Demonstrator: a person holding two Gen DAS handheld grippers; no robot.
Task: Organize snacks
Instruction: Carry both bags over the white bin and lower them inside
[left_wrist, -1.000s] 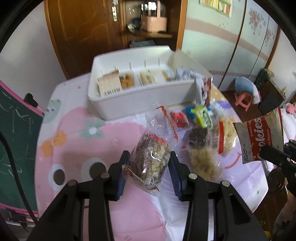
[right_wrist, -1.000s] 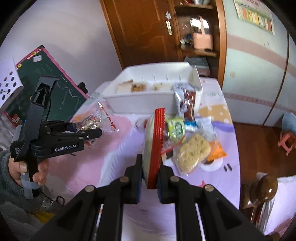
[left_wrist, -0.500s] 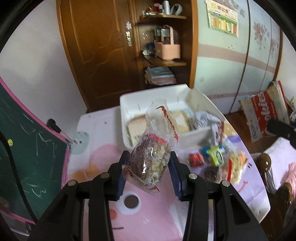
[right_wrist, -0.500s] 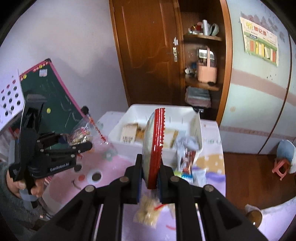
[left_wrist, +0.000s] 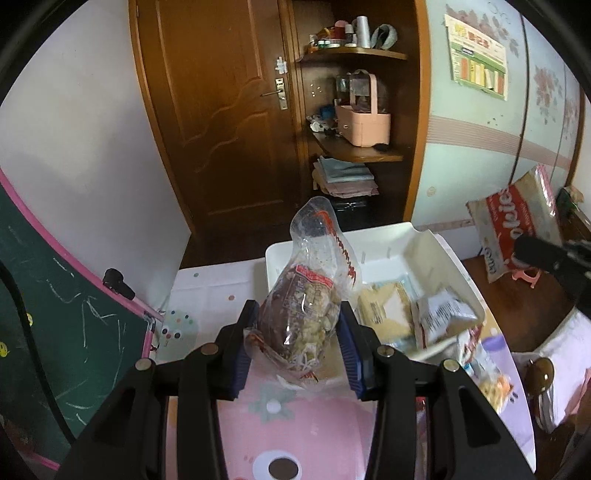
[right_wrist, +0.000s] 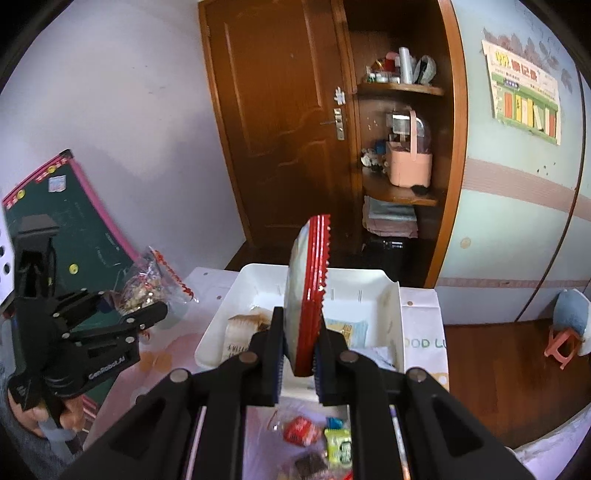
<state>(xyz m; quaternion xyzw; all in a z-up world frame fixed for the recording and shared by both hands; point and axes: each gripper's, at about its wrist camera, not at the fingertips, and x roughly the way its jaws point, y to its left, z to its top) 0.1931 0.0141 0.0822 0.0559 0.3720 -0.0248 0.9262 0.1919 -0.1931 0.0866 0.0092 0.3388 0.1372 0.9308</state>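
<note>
My left gripper is shut on a clear bag of brown and pale snack pieces, held in the air just left of the white bin. It also shows in the right wrist view. My right gripper is shut on a red and white cookie pack, held edge-on above the white bin. The same pack shows at the right of the left wrist view. The bin holds several wrapped snacks standing in its slots.
Loose snacks lie on the pink patterned tablecloth in front of the bin. A green chalkboard leans at the table's left. A wooden door and shelf with a pink basket stand behind. A small pink stool is on the floor right.
Both grippers have risen and moved forward toward the bin with their packs still held. The loose snack pile has dropped to the bottom of both views.
</note>
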